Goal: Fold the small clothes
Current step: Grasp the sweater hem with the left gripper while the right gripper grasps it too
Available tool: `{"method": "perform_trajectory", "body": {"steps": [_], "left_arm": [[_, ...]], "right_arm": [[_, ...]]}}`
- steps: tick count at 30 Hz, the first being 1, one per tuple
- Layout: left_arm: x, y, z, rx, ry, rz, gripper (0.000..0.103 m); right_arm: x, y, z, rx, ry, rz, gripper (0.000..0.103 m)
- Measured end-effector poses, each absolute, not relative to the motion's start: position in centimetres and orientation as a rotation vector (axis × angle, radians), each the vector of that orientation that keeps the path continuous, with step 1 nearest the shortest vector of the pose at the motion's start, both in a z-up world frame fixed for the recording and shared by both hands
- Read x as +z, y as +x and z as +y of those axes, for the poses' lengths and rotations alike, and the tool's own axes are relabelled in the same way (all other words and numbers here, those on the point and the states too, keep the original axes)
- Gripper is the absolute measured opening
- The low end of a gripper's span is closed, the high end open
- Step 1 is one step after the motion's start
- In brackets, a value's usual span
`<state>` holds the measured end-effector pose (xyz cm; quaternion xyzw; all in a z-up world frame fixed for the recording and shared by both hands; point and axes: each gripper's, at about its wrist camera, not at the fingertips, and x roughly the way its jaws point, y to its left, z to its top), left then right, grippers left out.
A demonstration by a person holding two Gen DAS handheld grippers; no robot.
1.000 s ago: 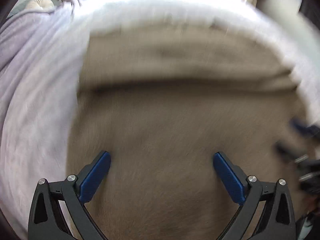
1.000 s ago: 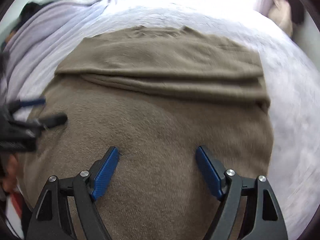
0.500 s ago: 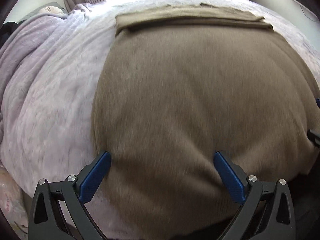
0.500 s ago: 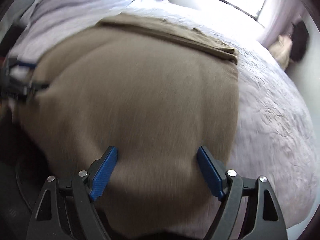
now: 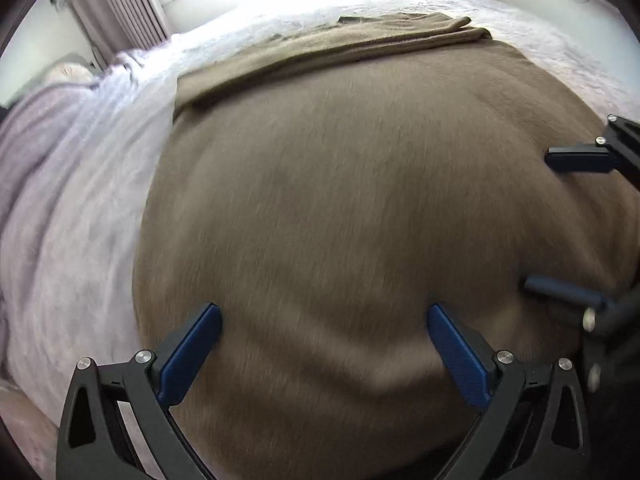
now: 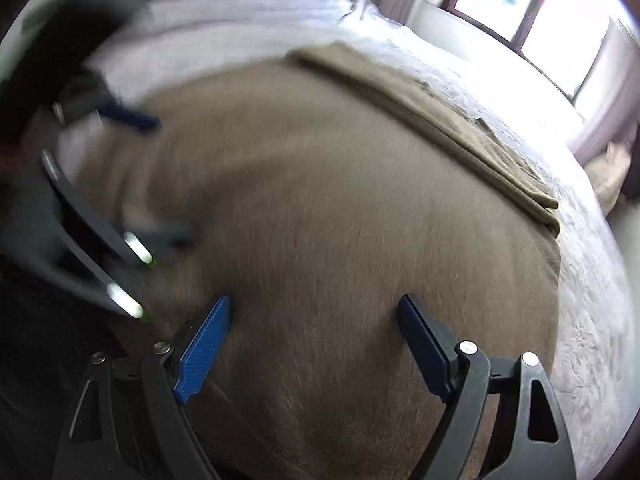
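Now I am holding both the left gripper (image 5: 320, 344) and right gripper (image 6: 316, 336) spread wide, clamping nothing, over the brown garment's (image 5: 360, 200) near hem, readying for the next fold.

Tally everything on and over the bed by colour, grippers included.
Brown garment: 1
Pale lilac bedcover: 1
Black-and-blue grippers: 2, the left gripper and the right gripper, both open over the garment
Total: 4
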<state>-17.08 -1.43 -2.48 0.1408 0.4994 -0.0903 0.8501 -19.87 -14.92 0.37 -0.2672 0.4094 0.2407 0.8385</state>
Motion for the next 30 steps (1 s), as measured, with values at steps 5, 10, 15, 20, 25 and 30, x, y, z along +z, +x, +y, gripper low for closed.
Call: {"method": "perform_trajectory", "body": {"steps": [5, 10, 15, 20, 25, 30], "left_arm": [[-4.0, -19.9, 1.8, -0.178, 0.344, 1.109, 0.103], [-2.2, -20.8, 3.6, -0.133, 0.347, 1.084, 0.103], [-0.7, -20.9, 5.9, -0.113, 0.223, 1.047, 0.103], [-4.7, -19.9, 4.4, -0.035, 0.355, 1.155, 0.103], [-3.5, -22.4, 6.3, -0.102, 0.313, 1.160, 0.103], [-2.5, -22.1, 7.6, -0.242, 0.157, 1.159, 0.103]], "right_arm": [[-1.4, -24.4, -19.6, 0.514, -0.733, 0.850, 0.090], [-0.8, -27.4, -22.6, 0.401, -0.789, 0.898, 0.090], [3.3, -27.3, -25.9, 0.386, -0.533, 0.867, 0.090], [3.7, -24.5, -24.3, 0.392, -0.414, 0.824, 0.091], [-0.2, -25.9, -23.9, 0.355, -0.612, 0.875, 0.091], [1.6, -28.4, -28.1, 0.402, -0.416, 0.977, 0.091]]}}
